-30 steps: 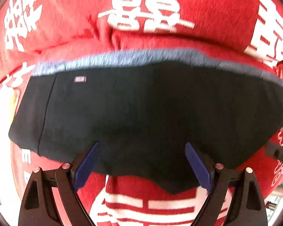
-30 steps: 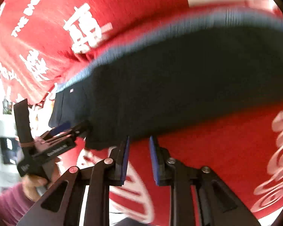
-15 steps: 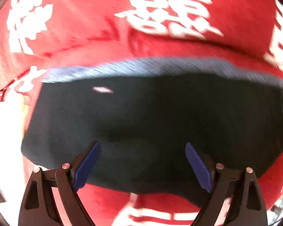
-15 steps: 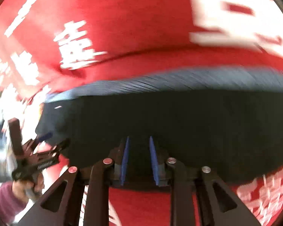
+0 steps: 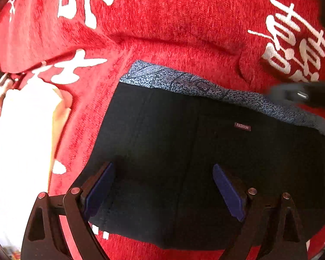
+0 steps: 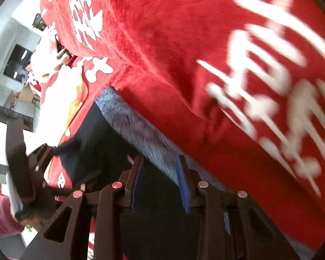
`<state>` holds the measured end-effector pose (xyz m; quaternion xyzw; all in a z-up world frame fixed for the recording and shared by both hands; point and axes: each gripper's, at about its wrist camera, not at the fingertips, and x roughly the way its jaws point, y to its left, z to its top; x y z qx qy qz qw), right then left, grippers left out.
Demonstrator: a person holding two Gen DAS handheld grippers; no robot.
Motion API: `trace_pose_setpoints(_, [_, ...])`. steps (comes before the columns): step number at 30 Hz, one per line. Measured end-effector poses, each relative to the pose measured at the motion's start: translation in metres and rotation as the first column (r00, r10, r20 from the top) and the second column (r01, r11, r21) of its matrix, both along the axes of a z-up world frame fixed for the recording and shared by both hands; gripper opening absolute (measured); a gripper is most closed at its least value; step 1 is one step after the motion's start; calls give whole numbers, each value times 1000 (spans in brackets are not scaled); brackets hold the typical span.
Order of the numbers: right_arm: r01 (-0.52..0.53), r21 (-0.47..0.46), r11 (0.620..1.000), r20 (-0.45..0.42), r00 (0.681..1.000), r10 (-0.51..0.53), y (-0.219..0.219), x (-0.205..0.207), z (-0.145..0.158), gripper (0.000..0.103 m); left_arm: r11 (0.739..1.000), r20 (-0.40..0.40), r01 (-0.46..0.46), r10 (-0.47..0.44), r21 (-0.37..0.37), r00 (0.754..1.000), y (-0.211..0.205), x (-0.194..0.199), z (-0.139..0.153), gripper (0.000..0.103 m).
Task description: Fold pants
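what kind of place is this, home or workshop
Probably a home, though little of the room shows. Dark pants lie on a red blanket with white characters, likely a bed or table cover, and the right wrist view catches white cabinets behind.

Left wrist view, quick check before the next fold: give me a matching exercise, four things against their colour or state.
Things:
1. Folded pants
2. Patterned waistband strip on the pants
3. Plush blanket with white characters under the pants
4. Left gripper

Colour or state:
A. red
B. speckled grey-blue
C. open, its blue pads wide apart over the cloth
D. black, with a small "FASHION" tag

Pairs: 1-D, 2-B, 3-A, 4-C
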<state>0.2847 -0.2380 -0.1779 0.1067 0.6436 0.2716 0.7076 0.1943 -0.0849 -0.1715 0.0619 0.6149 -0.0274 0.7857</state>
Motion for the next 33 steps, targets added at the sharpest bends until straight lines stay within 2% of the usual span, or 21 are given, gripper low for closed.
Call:
trace_pose_setpoints(6, [-1, 103, 995, -81, 997, 9, 47, 35, -27, 34, 999, 54, 14, -12, -36, 998, 3, -7, -3, 92])
trace_pose_setpoints(9, [-39, 94, 995, -154, 987, 53, 74, 43, -49, 34, 999, 73, 27, -24, -42, 997, 3, -9, -1, 92])
trace_pose_setpoints(10, [-35, 89, 995, -172, 984, 50, 79, 46, -53, 30, 999, 73, 27, -24, -45, 997, 5, -9, -1, 92])
trace_pose_setpoints(11, [-22, 97, 995, -171, 985, 38, 80, 47, -52, 19, 999, 70, 20, -17, -49, 997, 7, -9, 0, 92])
trace_pose_setpoints(12, [-27, 108, 994, -167, 985, 45, 81, 48, -48, 2, 998, 67, 8, -4, -57, 998, 9, -10, 2, 92])
trace_pose_setpoints(16, [-113, -25, 993, -71, 991, 111, 106, 52, -36, 2, 998, 74, -26, 31, -63, 997, 20, -11, 0, 92])
trace_pose_setpoints(18, [-78, -60, 995, -97, 993, 72, 110, 56, -47, 0, 998, 77, -19, 23, -54, 997, 19, -11, -1, 92])
trace_pose_setpoints(20, [-31, -88, 996, -72, 997, 25, 106, 58, -48, 0, 999, 72, -16, 20, -52, 997, 18, -11, -1, 93])
trace_pose_setpoints(24, [8, -106, 994, -55, 998, -14, 93, 52, -33, 3, 998, 35, -26, 28, -52, 999, 19, -7, 2, 93])
trace_pose_setpoints(26, [11, -114, 993, -33, 999, -15, 78, 40, -16, 11, 999, 15, -36, 36, -29, 999, 17, -5, 3, 93])
trace_pose_setpoints(28, [38, -117, 992, -33, 999, -42, 60, 26, -3, 38, 999, -1, -49, 49, 0, 999, 14, -5, 5, 93])
trace_pose_setpoints(29, [66, -108, 992, -42, 997, -71, 47, 16, 3, 44, 999, -8, -53, 53, 10, 999, 12, -5, 6, 93])
trace_pose_setpoints(30, [86, -103, 991, -48, 995, -91, 33, 8, 8, 48, 998, -15, -57, 57, 22, 998, 10, -6, 8, 93])
trace_pose_setpoints(33, [138, -112, 984, -62, 987, -145, 5, -19, 20, 49, 997, -35, -60, 61, 45, 998, 2, -10, 13, 93])
